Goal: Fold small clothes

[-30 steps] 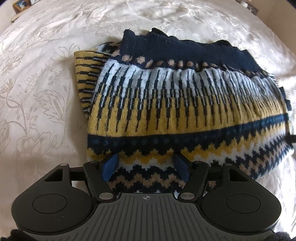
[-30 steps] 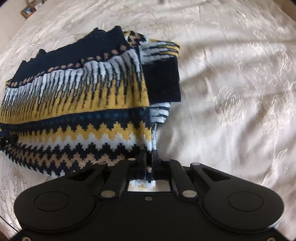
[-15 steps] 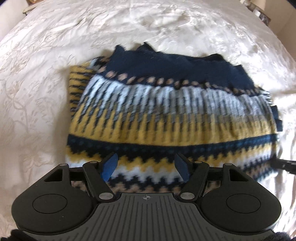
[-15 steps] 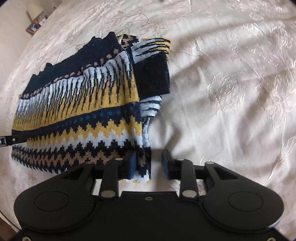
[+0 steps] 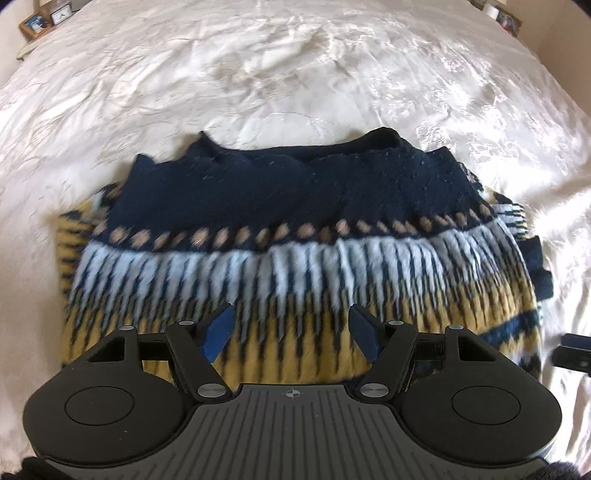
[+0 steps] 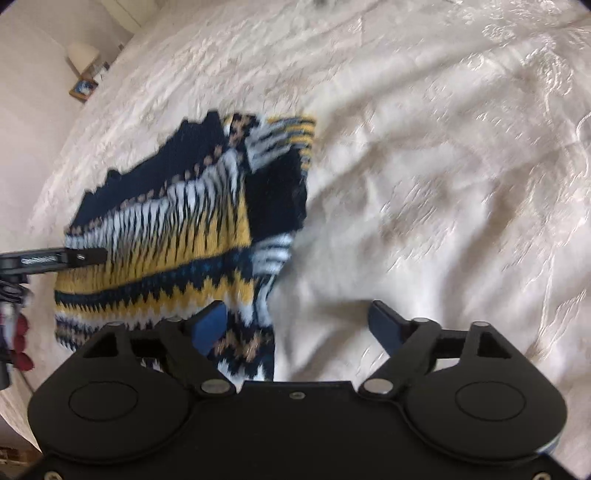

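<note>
Sweater (image 5: 295, 258) lies folded on the bedspread (image 5: 277, 74), patterned bands up, with sleeve ends poking out along its right edge. Both tongs hang just above it, empty. The left gripper (image 5: 291, 338) is released over the yellow band; the right gripper (image 6: 295, 328), jaws just opened wide, straddles the near corner without pinching it. Loose sleeves could spill the fold if a descending pad snags the knit. Picture frames (image 5: 37, 22) and a lamp (image 6: 83, 53) stand far off at the bed's edge; nothing blocks the way.
</note>
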Tool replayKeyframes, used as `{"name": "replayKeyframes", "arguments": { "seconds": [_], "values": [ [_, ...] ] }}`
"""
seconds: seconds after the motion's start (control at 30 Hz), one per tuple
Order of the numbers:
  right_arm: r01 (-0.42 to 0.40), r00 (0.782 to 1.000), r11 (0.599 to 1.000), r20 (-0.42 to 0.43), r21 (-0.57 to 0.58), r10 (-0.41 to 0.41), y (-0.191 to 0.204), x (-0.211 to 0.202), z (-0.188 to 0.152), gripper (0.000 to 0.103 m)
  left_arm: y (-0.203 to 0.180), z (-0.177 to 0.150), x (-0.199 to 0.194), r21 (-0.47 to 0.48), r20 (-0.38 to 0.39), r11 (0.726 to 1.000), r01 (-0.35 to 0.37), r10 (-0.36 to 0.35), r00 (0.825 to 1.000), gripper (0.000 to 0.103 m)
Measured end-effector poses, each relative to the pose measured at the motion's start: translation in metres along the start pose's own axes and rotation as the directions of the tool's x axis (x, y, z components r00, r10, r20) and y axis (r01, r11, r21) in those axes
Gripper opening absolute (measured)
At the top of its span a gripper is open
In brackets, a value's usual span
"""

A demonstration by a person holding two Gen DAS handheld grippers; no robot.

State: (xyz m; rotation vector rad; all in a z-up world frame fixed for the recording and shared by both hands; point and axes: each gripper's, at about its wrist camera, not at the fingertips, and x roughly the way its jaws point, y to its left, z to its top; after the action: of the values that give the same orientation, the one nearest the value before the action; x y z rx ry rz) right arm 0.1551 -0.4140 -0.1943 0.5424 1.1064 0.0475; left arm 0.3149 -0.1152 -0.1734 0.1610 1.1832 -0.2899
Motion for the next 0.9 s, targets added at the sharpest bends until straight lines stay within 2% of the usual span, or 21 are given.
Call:
{"name": "replayKeyframes", "arguments": {
  "seconds": [0.1, 0.27, 0.33, 0.53, 0.67, 0.83, 0.9],
  "values": [
    [-0.039, 0.999, 0.999, 0.025, 0.014, 0.038, -0.009, -0.005, 0.01, 0.094, -0.007, 0.009, 0.018, 0.015, -0.031, 1.0, -0.013, 0.013, 0.999, 0.068],
    [-0.119, 0.992, 0.993, 0.046, 0.012, 0.119, -0.013, -0.002, 0.028, 0.099, -0.008, 0.014, 0.042, 0.011, -0.075, 1.0, -0.018, 0.019, 0.997, 0.085],
    [-0.163, 0.986, 0.987, 0.029, 0.006, 0.163, -0.01, 0.007, 0.035, 0.102, -0.007, 0.015, 0.047, 0.0, -0.084, 1.0, -0.015, 0.015, 0.996, 0.09],
    [-0.247, 0.968, 0.969, -0.053, -0.024, 0.246, 0.004, 0.043, 0.05, 0.102, -0.008, 0.018, 0.059, 0.005, -0.092, 1.0, -0.006, 0.007, 0.996, 0.102],
    [-0.282, 0.956, 0.959, -0.085, -0.005, 0.281, 0.009, 0.067, 0.057, 0.103, -0.008, 0.02, 0.064, 0.008, -0.09, 1.0, -0.011, 0.011, 0.996, 0.102],
    [-0.335, 0.936, 0.939, -0.086, 0.077, 0.341, 0.007, 0.086, 0.065, 0.103, -0.008, 0.018, 0.063, 0.001, -0.086, 1.0, -0.007, 0.007, 0.996, 0.102],
    [-0.342, 0.933, 0.935, -0.086, 0.099, 0.35, 0.006, 0.087, 0.068, 0.103, -0.008, 0.021, 0.054, -0.013, -0.074, 1.0, -0.01, 0.009, 0.997, 0.098]
  ]
}}
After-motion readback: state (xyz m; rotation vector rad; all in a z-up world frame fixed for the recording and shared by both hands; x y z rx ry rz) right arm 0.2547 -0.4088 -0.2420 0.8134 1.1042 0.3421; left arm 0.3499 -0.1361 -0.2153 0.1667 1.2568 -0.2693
